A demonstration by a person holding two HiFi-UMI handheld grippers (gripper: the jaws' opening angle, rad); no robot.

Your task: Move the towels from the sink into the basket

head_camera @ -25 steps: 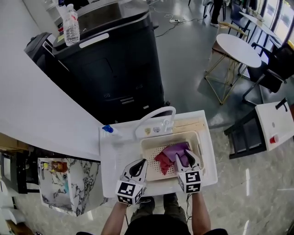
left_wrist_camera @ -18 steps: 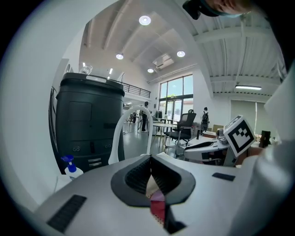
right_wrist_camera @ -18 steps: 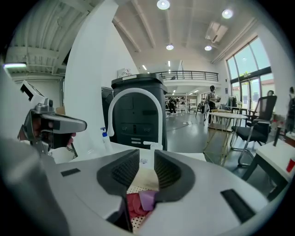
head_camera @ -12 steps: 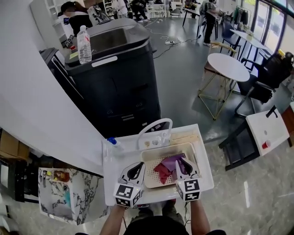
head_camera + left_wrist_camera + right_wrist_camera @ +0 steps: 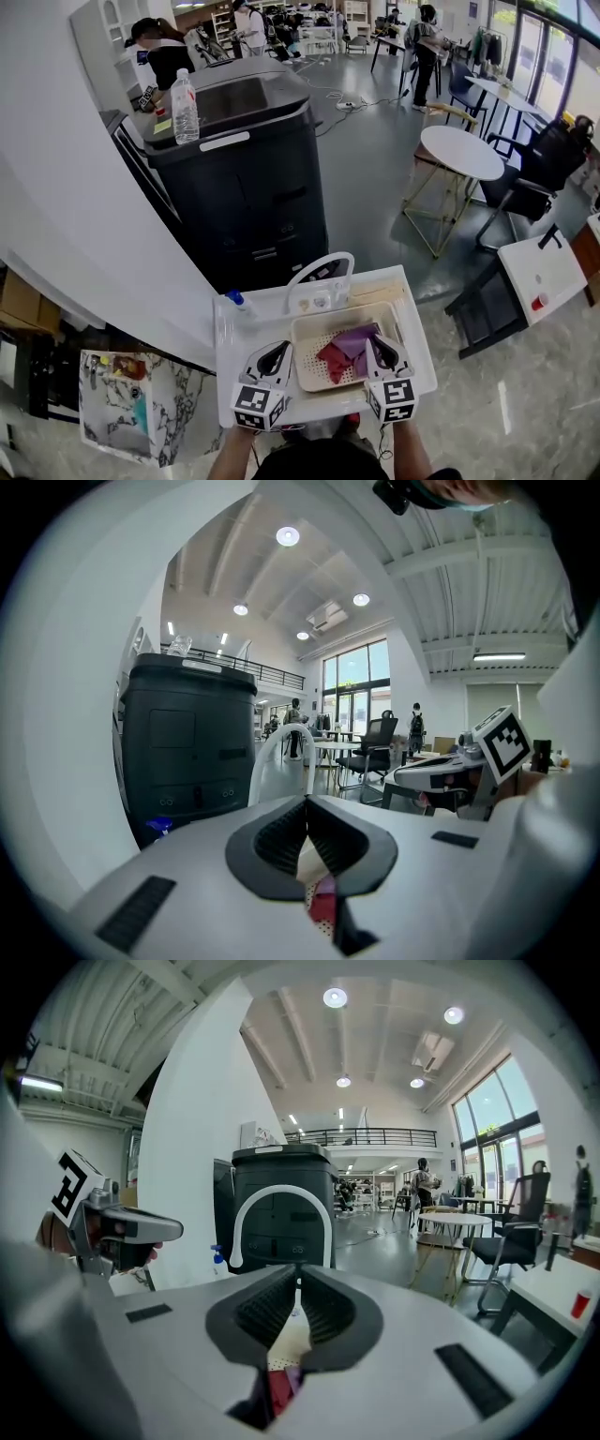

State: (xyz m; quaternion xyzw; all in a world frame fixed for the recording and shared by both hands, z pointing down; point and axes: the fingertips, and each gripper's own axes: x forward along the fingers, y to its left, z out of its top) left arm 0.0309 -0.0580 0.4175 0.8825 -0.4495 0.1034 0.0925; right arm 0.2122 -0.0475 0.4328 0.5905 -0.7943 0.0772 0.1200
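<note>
A red towel (image 5: 333, 359) and a purple towel (image 5: 354, 339) lie crumpled in the beige perforated tub (image 5: 307, 328) of the white sink unit (image 5: 234, 337), under the white faucet (image 5: 319, 272). My left gripper (image 5: 283, 346) hovers over the tub's left rim, shut and empty. My right gripper (image 5: 373, 339) hangs above the tub's right side; its jaws have just been closing and stand shut with nothing between them. Red towel (image 5: 322, 904) shows below the jaws in the left gripper view, and red towel (image 5: 279, 1387) likewise in the right gripper view.
A black cabinet (image 5: 253, 178) with a water bottle (image 5: 185, 103) stands behind the sink. A blue-capped bottle (image 5: 238, 300) sits at the sink's back left. A marble-patterned box (image 5: 117, 403) is at the left, a round table (image 5: 459, 150) and a white table (image 5: 539, 272) at the right.
Both grippers have lifted from the tub. The right gripper, earlier low over the purple towel with jaws apart, is now higher and shut without a towel. The towels stay in the tub.
</note>
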